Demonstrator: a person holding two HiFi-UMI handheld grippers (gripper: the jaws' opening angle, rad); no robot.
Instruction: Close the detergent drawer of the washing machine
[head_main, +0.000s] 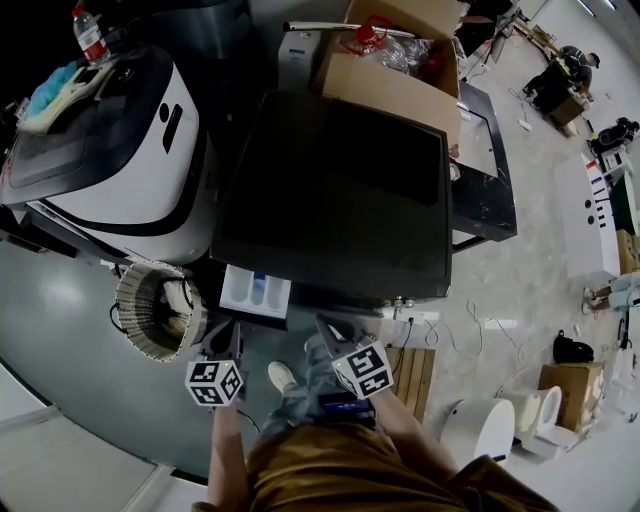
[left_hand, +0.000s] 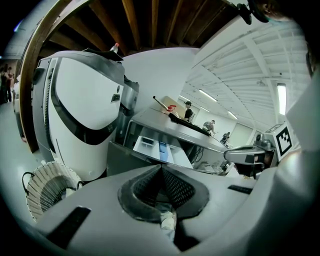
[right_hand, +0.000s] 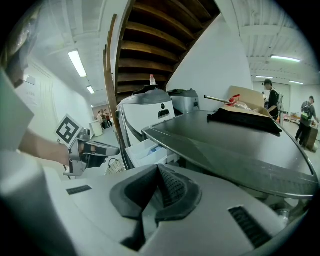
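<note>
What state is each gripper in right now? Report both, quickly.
Left gripper: shut, black ribbed pads together, holding nothing.
Right gripper: shut, black ribbed pads together, holding nothing.

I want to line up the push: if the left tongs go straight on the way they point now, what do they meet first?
Most likely the open detergent drawer: the shut left tongs point at its dark front panel, with nothing seen between. How far off is unclear.

Left tongs pressed together — detergent drawer out ahead.
</note>
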